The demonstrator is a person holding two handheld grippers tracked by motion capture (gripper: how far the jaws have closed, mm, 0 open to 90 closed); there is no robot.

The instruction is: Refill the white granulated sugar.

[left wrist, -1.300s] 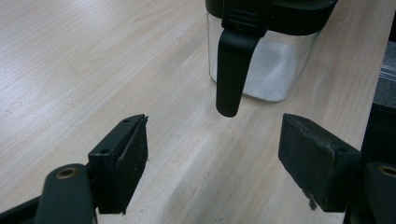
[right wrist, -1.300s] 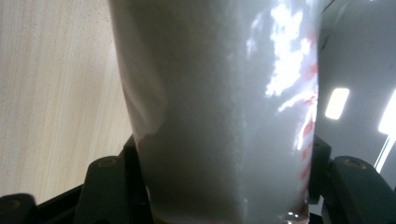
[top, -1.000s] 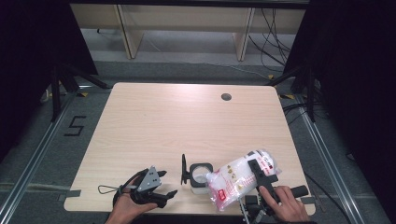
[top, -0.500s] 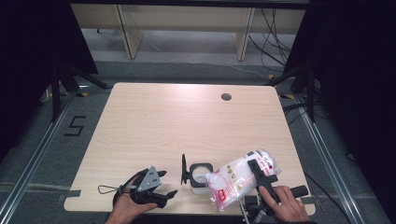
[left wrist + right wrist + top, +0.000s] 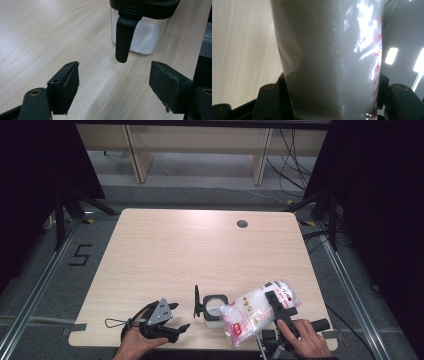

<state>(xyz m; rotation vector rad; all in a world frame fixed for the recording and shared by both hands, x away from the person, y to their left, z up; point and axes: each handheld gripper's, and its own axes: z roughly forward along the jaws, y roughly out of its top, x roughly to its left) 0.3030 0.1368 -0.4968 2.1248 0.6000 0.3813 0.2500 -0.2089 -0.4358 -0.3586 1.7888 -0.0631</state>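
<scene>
Right gripper fingers clamped on a clear plastic bag of white granules, one finger on each side of it in the right gripper view, the bag pinched between. Bag has red print, is tilted with its lower end toward the glass jar, held over the near right part of the desk; whether the bag's low end rests on the desk or touches the jar, cannot tell. Right hand grips the gripper body at the desk's near edge. Left gripper fingers spread wide, nothing between them, bare desk below; they point at the jar from just beside it, not touching. Jar is square, clear, with white granules in the bottom, black rim, and black flip lid standing open, its flap hanging down on the side facing the left gripper. Jar stands upright near the desk's front edge, between the two grippers. Left hand holds its gripper low over the near left part of the desk, grey plate on top, cable loop trailing left. Dark round cable hole far back on the desk, well apart from everything.
</scene>
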